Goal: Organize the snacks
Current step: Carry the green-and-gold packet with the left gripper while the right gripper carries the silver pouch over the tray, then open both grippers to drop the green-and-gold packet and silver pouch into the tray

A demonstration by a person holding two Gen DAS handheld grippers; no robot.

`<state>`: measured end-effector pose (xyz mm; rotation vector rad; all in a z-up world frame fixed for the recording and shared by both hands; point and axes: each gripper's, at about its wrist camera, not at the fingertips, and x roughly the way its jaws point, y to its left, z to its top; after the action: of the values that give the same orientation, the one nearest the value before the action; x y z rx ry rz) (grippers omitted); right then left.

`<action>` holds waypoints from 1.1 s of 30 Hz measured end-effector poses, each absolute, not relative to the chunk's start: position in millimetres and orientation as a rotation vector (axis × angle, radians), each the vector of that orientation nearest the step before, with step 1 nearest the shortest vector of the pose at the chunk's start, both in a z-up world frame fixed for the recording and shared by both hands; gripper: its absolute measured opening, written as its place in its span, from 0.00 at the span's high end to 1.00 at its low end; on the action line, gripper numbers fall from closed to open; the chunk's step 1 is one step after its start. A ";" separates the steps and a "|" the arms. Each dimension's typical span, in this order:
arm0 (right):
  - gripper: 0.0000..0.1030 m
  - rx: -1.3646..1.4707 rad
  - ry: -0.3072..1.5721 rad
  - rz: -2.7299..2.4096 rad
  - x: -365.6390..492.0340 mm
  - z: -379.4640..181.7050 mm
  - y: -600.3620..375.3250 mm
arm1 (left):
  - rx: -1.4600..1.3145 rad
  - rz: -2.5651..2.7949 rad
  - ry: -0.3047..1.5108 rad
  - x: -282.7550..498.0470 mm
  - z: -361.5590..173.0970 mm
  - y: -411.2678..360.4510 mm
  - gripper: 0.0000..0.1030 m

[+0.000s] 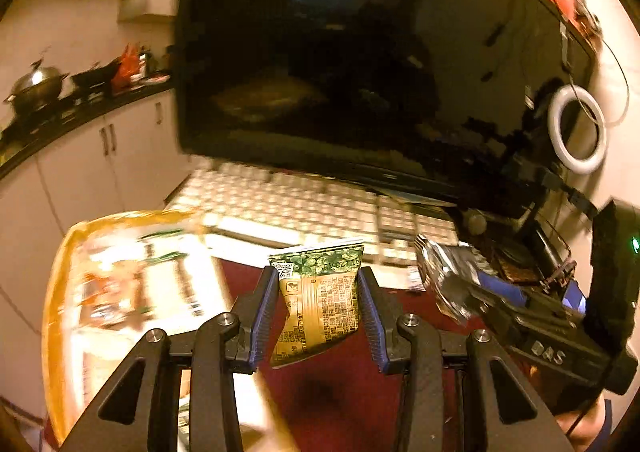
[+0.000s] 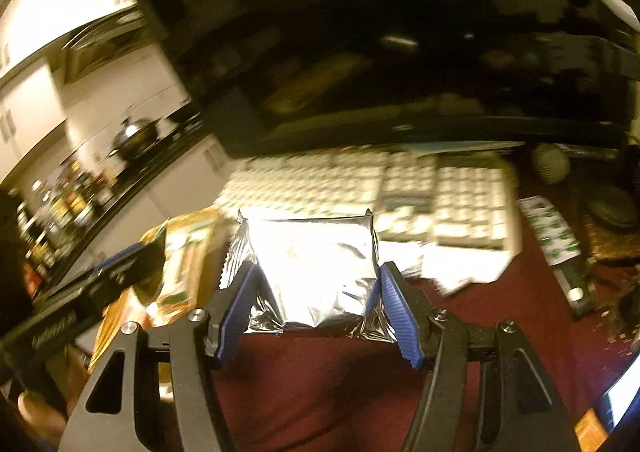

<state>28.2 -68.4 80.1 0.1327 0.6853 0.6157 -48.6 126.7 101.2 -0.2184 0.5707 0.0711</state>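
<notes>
- Left gripper (image 1: 318, 306) clamps a green packet (image 1: 320, 300) before the keyboard (image 1: 304, 208).
- Right gripper (image 2: 316, 308) clamps a foil packet (image 2: 316, 272).
- Mid-carry, it seems; next, probably the big bag (image 1: 120, 292) beside the keyboard.

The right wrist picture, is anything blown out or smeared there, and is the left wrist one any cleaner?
Right wrist view: the silver foil packet glares white across its top, and the keyboard behind it is motion-smeared. Left wrist view: the small green and gold snack packet stays sharp enough to show print, but the big orange bag at left is streaked with blur.
</notes>
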 end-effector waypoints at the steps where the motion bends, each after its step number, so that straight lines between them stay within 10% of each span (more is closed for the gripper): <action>1: 0.40 0.115 0.686 0.633 22.7 80.3 -60.4 | -0.226 0.083 0.574 -52.6 100.6 134.7 0.59; 33: 0.39 -0.298 0.687 0.876 -69.4 34.7 104.1 | -0.302 0.333 0.726 -68.7 47.0 245.1 0.59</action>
<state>-69.4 104.1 34.7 -0.2982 0.6866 0.8761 -68.7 245.1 47.0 -0.3016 0.7261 0.3333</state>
